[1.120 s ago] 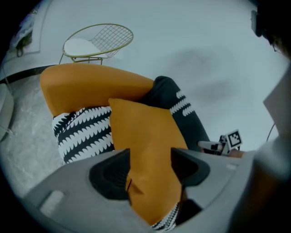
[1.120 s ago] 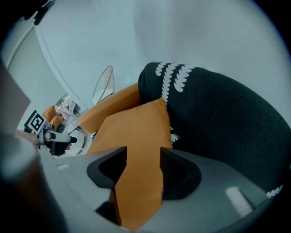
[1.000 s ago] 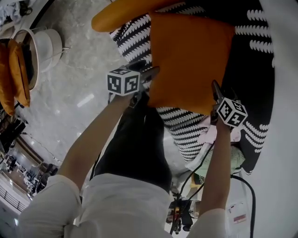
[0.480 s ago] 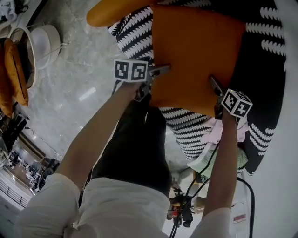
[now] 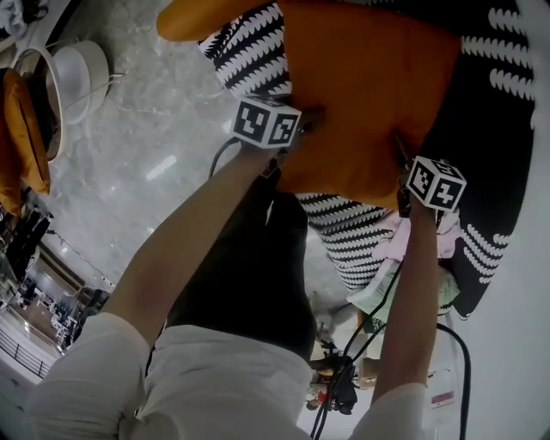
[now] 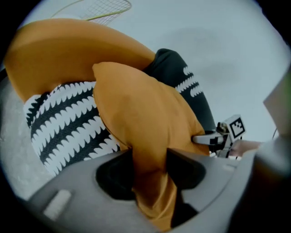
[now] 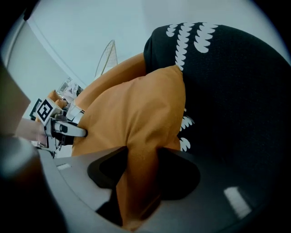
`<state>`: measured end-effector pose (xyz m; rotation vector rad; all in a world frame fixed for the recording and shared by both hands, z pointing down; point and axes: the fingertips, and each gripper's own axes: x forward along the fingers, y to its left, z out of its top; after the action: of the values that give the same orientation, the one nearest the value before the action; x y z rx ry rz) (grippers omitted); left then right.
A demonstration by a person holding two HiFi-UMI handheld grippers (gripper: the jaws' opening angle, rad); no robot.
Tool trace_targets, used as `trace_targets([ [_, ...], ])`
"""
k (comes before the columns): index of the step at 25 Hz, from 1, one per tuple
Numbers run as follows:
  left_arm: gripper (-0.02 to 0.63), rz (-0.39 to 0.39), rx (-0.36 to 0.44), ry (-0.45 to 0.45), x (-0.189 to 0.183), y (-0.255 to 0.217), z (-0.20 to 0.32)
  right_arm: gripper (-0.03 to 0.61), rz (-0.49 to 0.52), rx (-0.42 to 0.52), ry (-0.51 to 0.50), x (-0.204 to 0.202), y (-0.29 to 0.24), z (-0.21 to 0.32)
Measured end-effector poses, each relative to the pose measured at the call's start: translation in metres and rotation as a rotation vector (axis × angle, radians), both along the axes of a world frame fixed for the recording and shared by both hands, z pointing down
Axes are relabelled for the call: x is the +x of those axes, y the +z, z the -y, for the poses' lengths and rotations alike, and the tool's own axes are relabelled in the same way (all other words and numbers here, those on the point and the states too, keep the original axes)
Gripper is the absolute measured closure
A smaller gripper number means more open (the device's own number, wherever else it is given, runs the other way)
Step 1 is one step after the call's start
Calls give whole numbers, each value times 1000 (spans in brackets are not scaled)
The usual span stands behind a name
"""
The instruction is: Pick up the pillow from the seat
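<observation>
Left gripper (image 6: pixel 150 154): jaws partly apart and closing, with a bunched fold of the pillow (image 5: pixel 369 86) pinched between the pads. The cloth fills the gap and hangs out below it.

Right gripper (image 7: pixel 142 152): the same. Its jaws are about half-way in and closing, clamped on a fold at the pillow's other near corner.

The two grippers stand well apart, one at each end of the near edge. A marker cube sits on top of each.

Pillow: square, plain orange, with a smooth cloth that has a slight sheen. It is plump in the middle and creased where it is nipped. It lies over the seat (image 5: pixel 485 129), with its far corners towards the backrest. I cannot tell whether it is clear of the cushion.

Seat: rounded and upholstered, black with rows of white scalloped leaf marks. An orange padded roll (image 5: pixel 193 19) curves along its far left rim.

Beyond it is a pale, glossy marbled floor (image 5: pixel 146 146). At the far left stands a white round chair (image 5: pixel 82 73) with an orange cushion. Dark cables (image 5: pixel 357 339) trail below the seat's front edge.
</observation>
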<state>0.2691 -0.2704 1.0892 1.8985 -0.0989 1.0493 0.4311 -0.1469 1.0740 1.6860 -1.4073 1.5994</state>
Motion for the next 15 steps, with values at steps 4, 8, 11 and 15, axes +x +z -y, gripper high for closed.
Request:
trace_targets([
  [4, 485, -20, 36, 35, 9, -23, -3, 420, -1, 30, 46, -2, -20, 5],
  [8, 494, -36, 57, 46, 5, -54, -10, 434, 13, 55, 81, -10, -48, -3],
  [11, 494, -36, 81, 54, 1, -78, -14, 430, 42, 72, 123, -17, -68, -11],
  [15, 492, -37, 114, 70, -9, -124, -12, 436, 60, 94, 167, -32, -108, -15],
])
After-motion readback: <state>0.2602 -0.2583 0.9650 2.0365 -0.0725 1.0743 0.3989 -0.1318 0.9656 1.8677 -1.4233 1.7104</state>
